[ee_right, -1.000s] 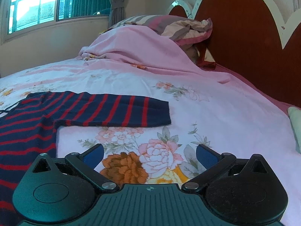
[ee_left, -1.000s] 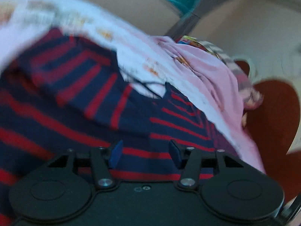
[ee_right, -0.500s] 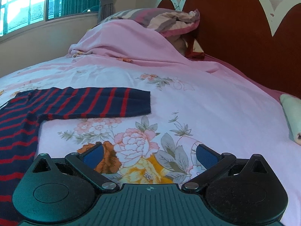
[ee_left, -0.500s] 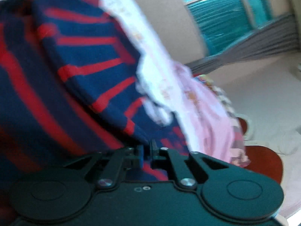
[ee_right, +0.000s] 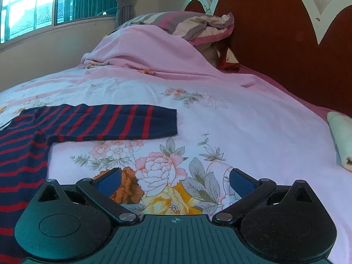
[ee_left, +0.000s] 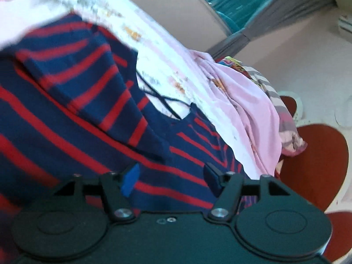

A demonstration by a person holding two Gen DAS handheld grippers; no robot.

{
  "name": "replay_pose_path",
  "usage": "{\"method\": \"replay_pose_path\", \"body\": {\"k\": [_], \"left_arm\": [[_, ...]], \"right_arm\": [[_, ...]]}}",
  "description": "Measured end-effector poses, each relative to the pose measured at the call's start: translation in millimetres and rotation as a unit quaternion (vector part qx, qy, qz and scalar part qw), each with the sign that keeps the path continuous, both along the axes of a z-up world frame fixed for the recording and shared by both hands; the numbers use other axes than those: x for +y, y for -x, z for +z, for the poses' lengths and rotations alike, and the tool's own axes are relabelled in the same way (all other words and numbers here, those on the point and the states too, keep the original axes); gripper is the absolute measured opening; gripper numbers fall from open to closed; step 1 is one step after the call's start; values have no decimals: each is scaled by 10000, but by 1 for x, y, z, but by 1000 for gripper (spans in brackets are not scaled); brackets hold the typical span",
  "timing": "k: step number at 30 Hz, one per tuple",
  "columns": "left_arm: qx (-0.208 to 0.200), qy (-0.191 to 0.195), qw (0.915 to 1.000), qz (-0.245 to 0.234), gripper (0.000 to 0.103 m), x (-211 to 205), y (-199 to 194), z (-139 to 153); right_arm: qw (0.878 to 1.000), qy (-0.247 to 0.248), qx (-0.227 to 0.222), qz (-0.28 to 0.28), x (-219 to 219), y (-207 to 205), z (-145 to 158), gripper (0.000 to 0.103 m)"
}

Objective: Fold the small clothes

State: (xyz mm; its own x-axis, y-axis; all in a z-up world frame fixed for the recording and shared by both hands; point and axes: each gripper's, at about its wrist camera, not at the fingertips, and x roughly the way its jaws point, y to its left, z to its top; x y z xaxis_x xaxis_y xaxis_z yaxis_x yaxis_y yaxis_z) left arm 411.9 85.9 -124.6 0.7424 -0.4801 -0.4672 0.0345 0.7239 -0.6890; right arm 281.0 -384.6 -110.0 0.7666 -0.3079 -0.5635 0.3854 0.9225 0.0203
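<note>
A navy sweater with red stripes (ee_left: 66,136) lies on the floral bedsheet (ee_right: 220,118). In the left wrist view one sleeve (ee_left: 92,81) is folded over the body, near the neck opening. My left gripper (ee_left: 169,181) is open and empty, just above the sweater's body. In the right wrist view the other sleeve (ee_right: 114,121) lies stretched out flat to the right. My right gripper (ee_right: 175,181) is open and empty over the flower print, in front of that sleeve and apart from it.
A pink blanket heap (ee_right: 149,52) and a striped pillow (ee_right: 193,24) lie at the head of the bed. The red-brown headboard (ee_right: 275,44) stands at the right. A rolled pale cloth (ee_right: 341,138) lies at the right edge. A window (ee_right: 33,6) is at the back left.
My left gripper was shut on the sleeve half a second ago; it has let go and opened, leaving the sleeve folded over the body. My right gripper stayed open, shifting slightly.
</note>
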Motion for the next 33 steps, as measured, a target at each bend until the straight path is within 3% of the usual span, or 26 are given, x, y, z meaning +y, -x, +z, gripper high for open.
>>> {"method": "replay_pose_path", "body": {"k": [2,5,9,10,11,12,14,17,19,21,25,26,27,28,29,30,33], "left_arm": [[-324,-369,9987,162,62,18,16,13],[-707,-1542,9810,939,62,50,29,31],[-416,-2557,9541,1502,63,91,6,28],[-180,-2795,9457,1652,63,100,-4,18],[198,-2904,9427,1633,64,109,-17,4],[279,-2804,9469,1549,65,117,-21,-4],[181,-2856,9463,1503,62,115,-22,7],[-506,-2671,9502,1526,63,111,-12,24],[-502,-2804,9470,1483,63,106,-22,26],[-494,-2726,9499,1450,63,109,-31,23],[-468,-2976,9413,1526,63,113,-26,25],[-454,-3054,9384,1555,63,117,-24,25],[-446,-3094,9367,1579,63,123,-20,25],[-401,-3094,9371,1564,63,129,-18,25],[-337,-3098,9375,1549,63,135,-15,25],[-319,-3069,9389,1526,63,139,-11,24],[-262,-2830,9503,1269,63,146,-9,20]], "right_arm": [[10000,44,-56,11,1,1,2,103],[9999,32,-115,4,-2,1,3,103],[9998,-74,-196,24,-5,-5,5,103],[9997,-68,-210,46,-4,-7,6,103],[9997,-53,-218,67,-2,-10,8,103],[9997,-42,-227,83,-1,-12,10,103],[9996,-19,-267,107,4,-15,12,103],[9994,1,-303,161,9,-19,12,103],[9988,-227,-330,271,11,-29,11,103],[9963,-477,-469,537,21,-41,16,103],[9836,-912,-845,1308,59,-79,30,102],[9796,-1026,-863,1496,69,-90,31,96],[9739,-1154,-869,1749,83,-103,33,81],[9667,-1370,-778,2014,96,-118,32,48],[9621,-1560,-682,2130,108,-131,31,42],[9539,-1799,-644,2314,122,-144,28,42],[9152,-2804,-201,2887,158,-184,10,49]]}}
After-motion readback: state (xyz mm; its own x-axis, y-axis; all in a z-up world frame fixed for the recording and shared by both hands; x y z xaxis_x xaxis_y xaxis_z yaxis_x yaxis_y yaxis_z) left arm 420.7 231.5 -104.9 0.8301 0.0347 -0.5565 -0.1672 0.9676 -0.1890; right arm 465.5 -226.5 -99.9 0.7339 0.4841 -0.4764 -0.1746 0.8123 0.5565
